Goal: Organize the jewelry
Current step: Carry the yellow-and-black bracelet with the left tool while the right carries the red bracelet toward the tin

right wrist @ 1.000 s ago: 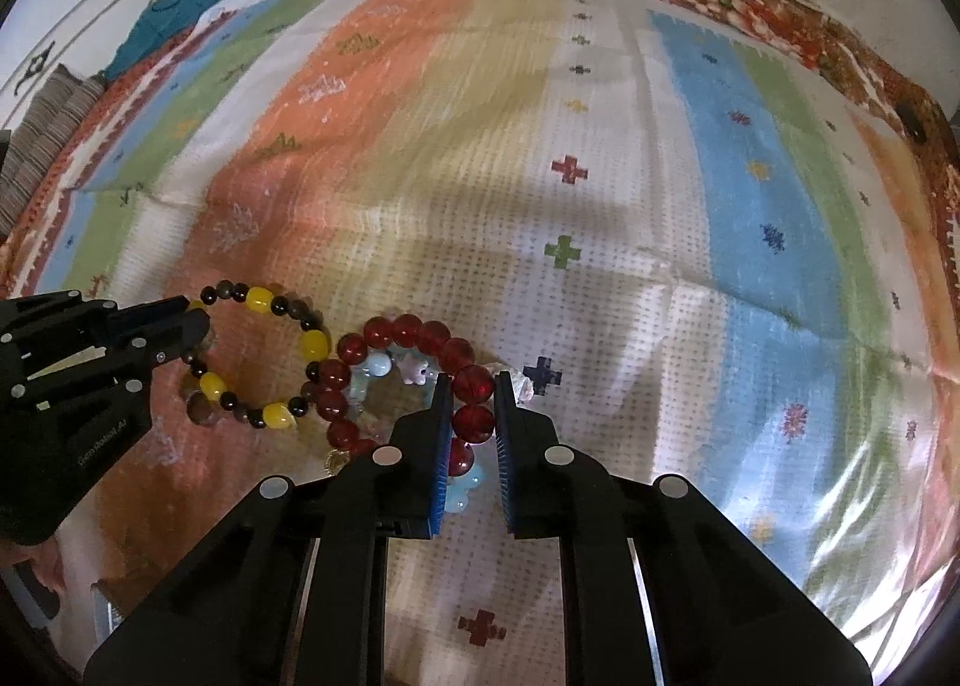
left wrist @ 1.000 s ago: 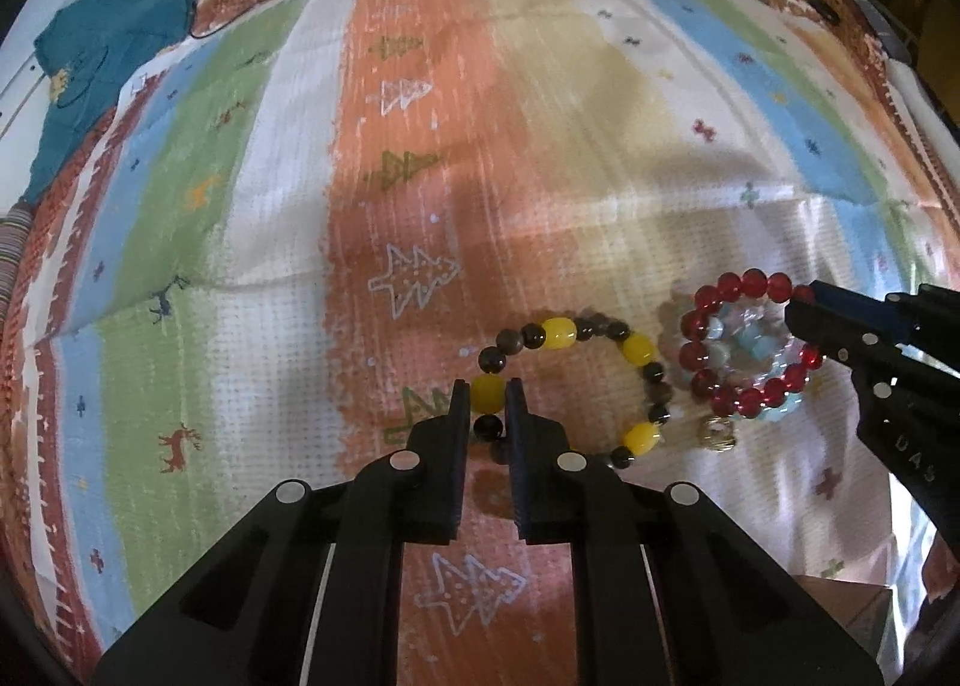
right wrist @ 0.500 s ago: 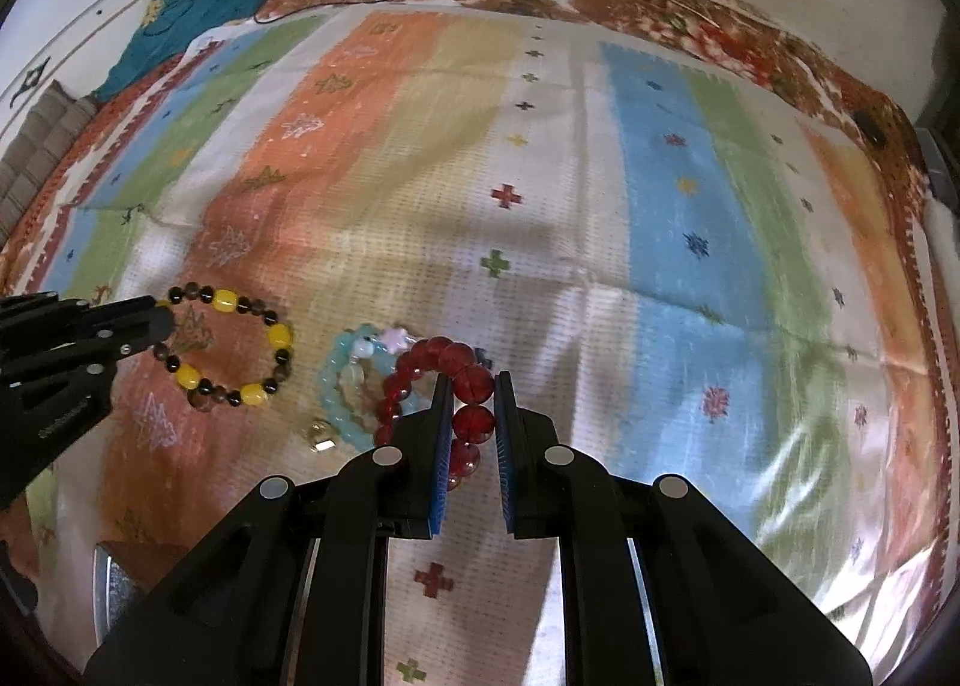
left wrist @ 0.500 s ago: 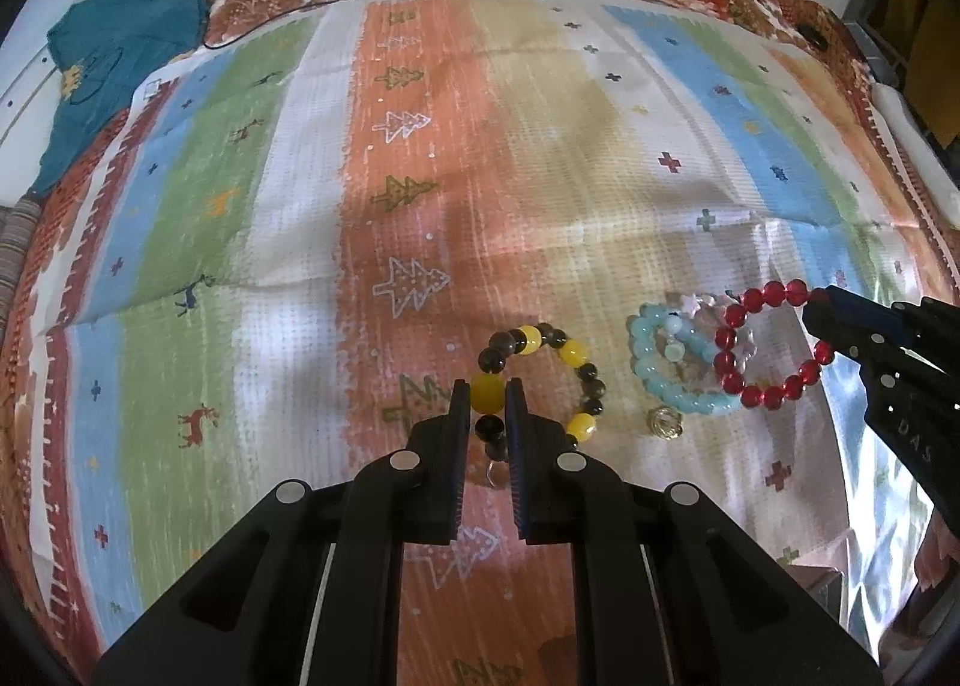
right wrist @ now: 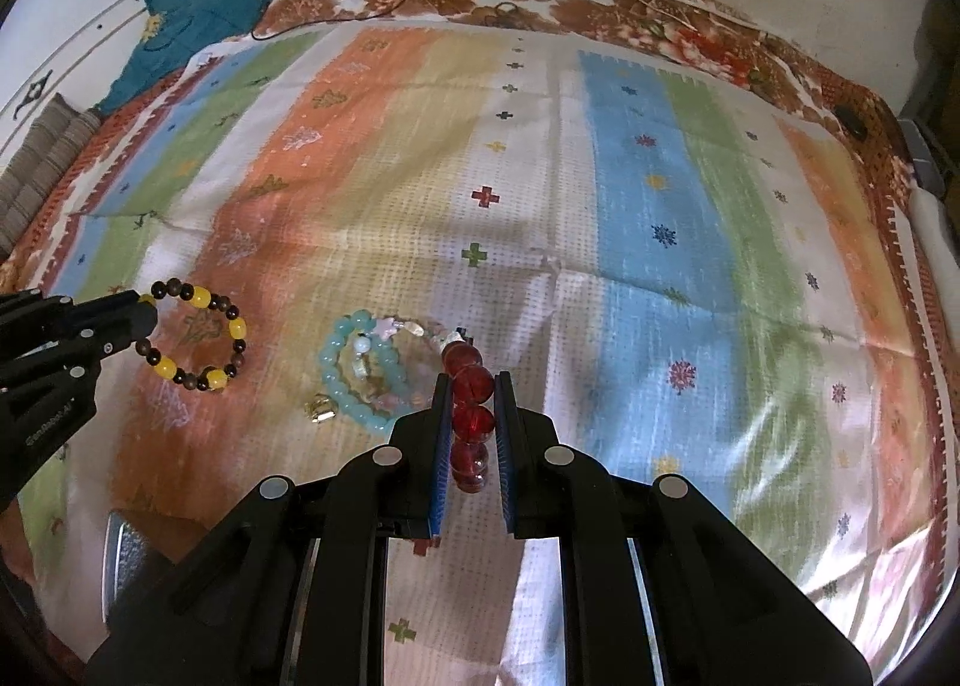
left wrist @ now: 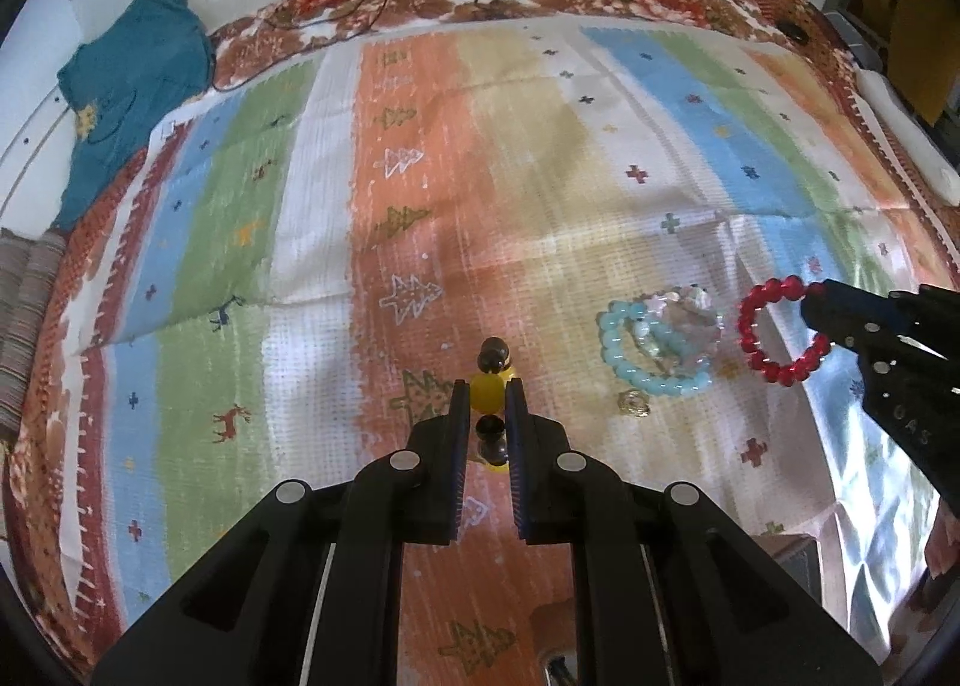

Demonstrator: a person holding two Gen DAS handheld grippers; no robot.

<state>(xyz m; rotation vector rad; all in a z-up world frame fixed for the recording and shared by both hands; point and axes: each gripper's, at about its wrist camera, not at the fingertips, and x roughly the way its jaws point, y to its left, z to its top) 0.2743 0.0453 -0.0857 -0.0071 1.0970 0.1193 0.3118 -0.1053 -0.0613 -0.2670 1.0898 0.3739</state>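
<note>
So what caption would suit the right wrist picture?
Right claw clamps a red bead bracelet above the striped cloth; pale blue bracelets lie below.

Left hand-held gripper [left wrist: 487,392] pinching yellow-and-dark bead bracelet [left wrist: 487,393], striped cloth [left wrist: 312,242] below — red bracelet [left wrist: 757,339] rightward

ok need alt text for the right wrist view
The right gripper pinches a red bead bracelet above a striped cloth. At left, the left gripper holds a yellow-and-brown bracelet; pale blue bracelets lie between.
</note>
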